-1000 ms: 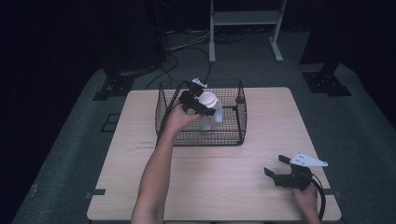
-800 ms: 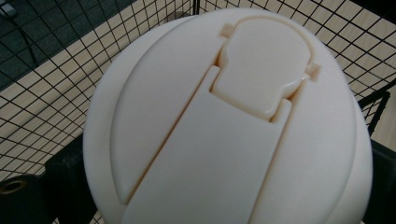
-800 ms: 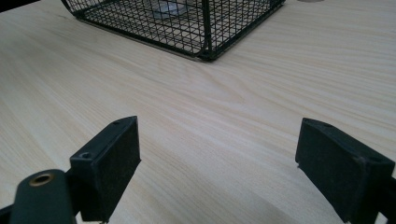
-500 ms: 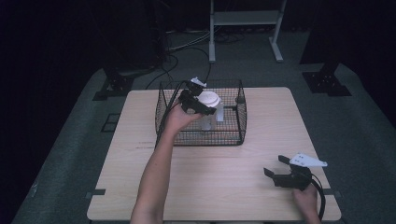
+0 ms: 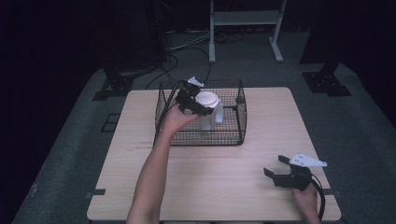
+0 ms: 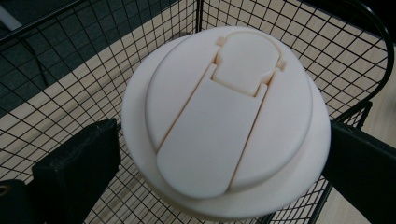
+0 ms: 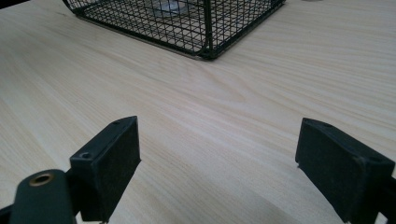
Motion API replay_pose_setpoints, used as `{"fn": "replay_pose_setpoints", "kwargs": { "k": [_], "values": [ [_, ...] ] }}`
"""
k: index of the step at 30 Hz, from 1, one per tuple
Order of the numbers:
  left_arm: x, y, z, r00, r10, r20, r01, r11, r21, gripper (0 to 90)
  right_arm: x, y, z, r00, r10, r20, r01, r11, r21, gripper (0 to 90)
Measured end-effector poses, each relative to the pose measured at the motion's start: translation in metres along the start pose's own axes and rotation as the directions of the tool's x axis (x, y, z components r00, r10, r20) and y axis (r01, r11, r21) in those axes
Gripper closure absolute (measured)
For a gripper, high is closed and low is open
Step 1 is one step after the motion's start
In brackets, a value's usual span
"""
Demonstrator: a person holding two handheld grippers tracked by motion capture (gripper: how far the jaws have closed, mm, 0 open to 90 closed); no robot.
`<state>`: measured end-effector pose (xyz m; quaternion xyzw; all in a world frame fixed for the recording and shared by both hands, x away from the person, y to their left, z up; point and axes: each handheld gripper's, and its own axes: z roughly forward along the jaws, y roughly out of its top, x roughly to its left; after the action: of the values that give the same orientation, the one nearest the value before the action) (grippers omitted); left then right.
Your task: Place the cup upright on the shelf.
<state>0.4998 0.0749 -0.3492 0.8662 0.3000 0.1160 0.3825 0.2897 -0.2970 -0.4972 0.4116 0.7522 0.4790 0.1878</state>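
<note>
White cup (image 5: 208, 110) w/ plain unmarked lid, gripped by left tool (image 5: 196, 103) over wire basket (image 5: 233, 133).

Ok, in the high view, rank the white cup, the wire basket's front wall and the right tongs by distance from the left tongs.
1. White cup: clamped in the left tongs, inside the basket.
2. Wire basket's front wall: just toward the person.
3. Right tongs: far off, at the table's near right.

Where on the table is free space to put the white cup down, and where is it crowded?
Bare wood lies between the wire basket and the table's near edge, beside the right gripper, and right of the basket. Inside the basket it is crowded: left gripper, white cup.
</note>
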Motion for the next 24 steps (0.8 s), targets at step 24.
{"fn": "replay_pose_setpoints", "kwargs": {
  "k": [24],
  "values": [
    [0.004, -0.028, -0.031, 0.9999, -0.005, -0.009, 0.005, 0.9993, -0.036, 0.5, -0.001, 0.0, -0.001, 1.0, 0.003, 0.004, -0.003, 1.0, -0.011, 12.9]
  ]
}}
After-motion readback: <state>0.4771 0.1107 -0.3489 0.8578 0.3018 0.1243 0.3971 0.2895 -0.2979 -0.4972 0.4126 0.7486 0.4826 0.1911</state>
